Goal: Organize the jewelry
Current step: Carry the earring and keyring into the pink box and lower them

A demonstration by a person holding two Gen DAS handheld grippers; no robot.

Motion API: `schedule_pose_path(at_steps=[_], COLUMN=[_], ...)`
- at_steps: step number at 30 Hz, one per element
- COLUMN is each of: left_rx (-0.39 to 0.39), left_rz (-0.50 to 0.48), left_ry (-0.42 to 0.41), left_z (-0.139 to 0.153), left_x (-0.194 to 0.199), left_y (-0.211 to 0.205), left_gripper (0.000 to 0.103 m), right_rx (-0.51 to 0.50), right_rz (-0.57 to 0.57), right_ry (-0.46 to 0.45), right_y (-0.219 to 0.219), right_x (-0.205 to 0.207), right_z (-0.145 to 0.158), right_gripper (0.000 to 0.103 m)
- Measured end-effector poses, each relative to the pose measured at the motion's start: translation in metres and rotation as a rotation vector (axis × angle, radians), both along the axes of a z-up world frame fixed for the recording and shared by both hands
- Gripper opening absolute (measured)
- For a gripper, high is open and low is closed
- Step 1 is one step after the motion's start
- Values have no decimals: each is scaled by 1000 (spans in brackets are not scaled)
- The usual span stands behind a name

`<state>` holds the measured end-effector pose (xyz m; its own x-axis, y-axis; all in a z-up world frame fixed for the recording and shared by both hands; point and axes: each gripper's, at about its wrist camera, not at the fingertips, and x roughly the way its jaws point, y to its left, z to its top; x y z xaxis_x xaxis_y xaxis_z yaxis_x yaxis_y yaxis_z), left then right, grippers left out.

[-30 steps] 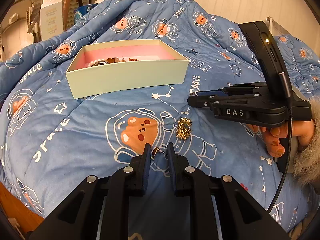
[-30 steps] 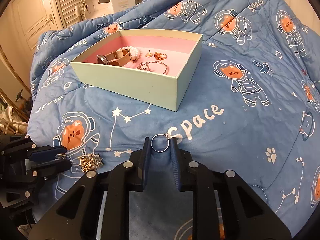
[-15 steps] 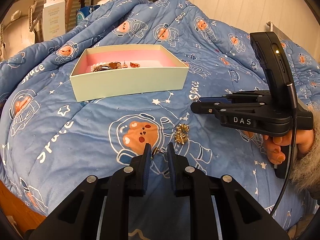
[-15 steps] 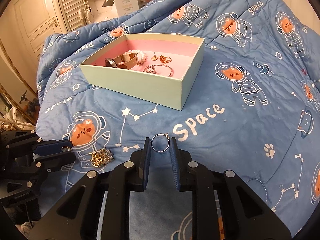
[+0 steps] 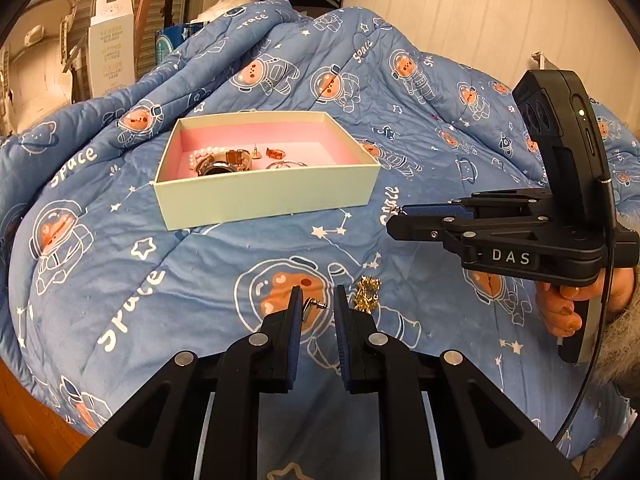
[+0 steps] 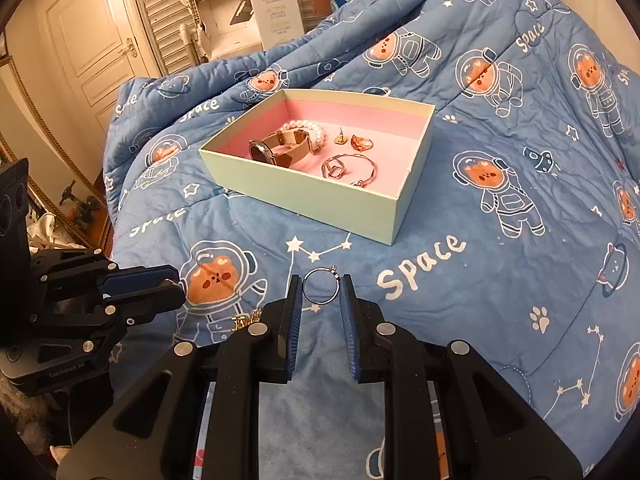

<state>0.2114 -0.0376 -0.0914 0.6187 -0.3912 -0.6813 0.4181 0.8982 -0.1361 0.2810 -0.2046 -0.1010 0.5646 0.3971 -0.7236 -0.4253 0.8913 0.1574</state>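
A pale green box with a pink inside sits on the blue quilt and holds a watch, pearls, rings and a bangle. My left gripper is shut on a small stud earring, held above the quilt short of the box. A gold brooch lies on the quilt just right of it. My right gripper is shut on a silver ring, held above the quilt in front of the box. The right gripper also shows in the left wrist view.
The blue astronaut quilt is bunched up behind the box. A white carton and a white door stand beyond the bed. A wooden edge shows at the lower left.
Both grippers have risen with their pieces; the box now shows more from above. The brooch lies where it was.
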Motion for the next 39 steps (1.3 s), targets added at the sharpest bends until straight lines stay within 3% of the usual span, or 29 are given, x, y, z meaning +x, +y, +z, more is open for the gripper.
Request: schedule_pose_path(at_steps=[10, 20, 29, 39], left_rx=[-5, -26, -10, 31], left_rz=[0, 45, 68, 64], left_ry=[-21, 12, 96, 171], left_z=[29, 48, 38, 17], left_x=[39, 113, 179, 214], left_y=[0, 5, -10, -27], left_gripper=[15, 15, 15, 15], right_rx=[-11, -94, -125, -98], right_rz=[67, 96, 75, 74], right_ry=[-35, -34, 18, 84], right_y=[9, 24, 30, 40], right_x=[25, 81, 124, 145], right_z=[28, 35, 23, 11], right_gripper=[20, 20, 20, 20])
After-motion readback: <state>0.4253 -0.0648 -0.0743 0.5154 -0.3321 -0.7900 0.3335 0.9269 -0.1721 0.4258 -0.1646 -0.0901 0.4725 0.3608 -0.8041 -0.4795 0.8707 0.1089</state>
